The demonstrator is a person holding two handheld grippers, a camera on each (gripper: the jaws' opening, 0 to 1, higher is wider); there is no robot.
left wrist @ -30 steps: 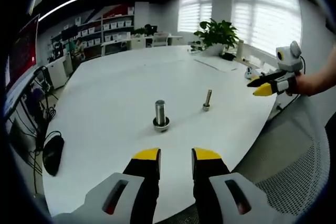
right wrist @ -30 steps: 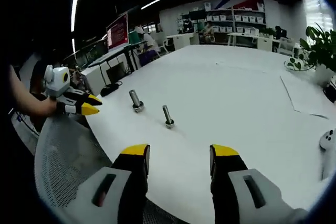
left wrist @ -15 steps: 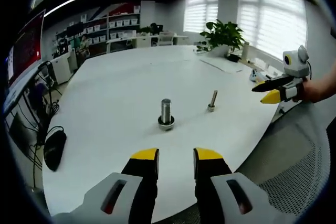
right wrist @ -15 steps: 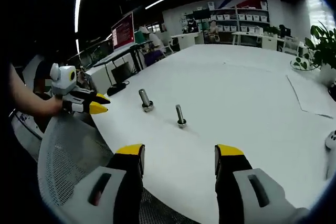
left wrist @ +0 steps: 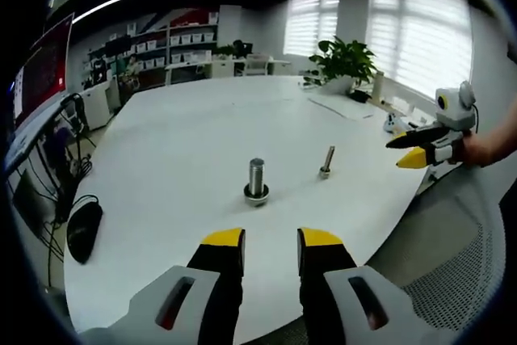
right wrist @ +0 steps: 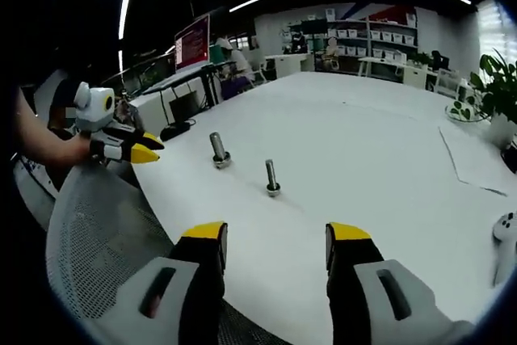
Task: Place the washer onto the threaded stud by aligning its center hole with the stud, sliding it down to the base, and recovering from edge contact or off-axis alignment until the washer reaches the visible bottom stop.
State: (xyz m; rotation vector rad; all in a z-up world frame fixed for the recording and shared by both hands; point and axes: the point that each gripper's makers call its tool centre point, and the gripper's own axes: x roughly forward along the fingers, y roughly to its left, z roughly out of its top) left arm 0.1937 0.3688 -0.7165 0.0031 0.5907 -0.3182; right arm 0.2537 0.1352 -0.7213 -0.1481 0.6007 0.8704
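A thick threaded stud stands upright on the white table, with a metal ring around its foot. To its right stands a thinner bolt. My left gripper hovers over the near table edge, open a little, with nothing between its jaws. My right gripper is held off the table's right edge, apart from both studs. In the right gripper view the thick stud and the thin bolt stand ahead of my open, empty right gripper. The left gripper shows at the left.
A grey mesh chair back sits below the table's near edge, also seen as the mesh chair back. A potted plant and papers are at the far side. A white device lies at the table's right.
Both cameras have shifted slightly. The studs stand where they were. Both grippers stay empty and off the table edge.
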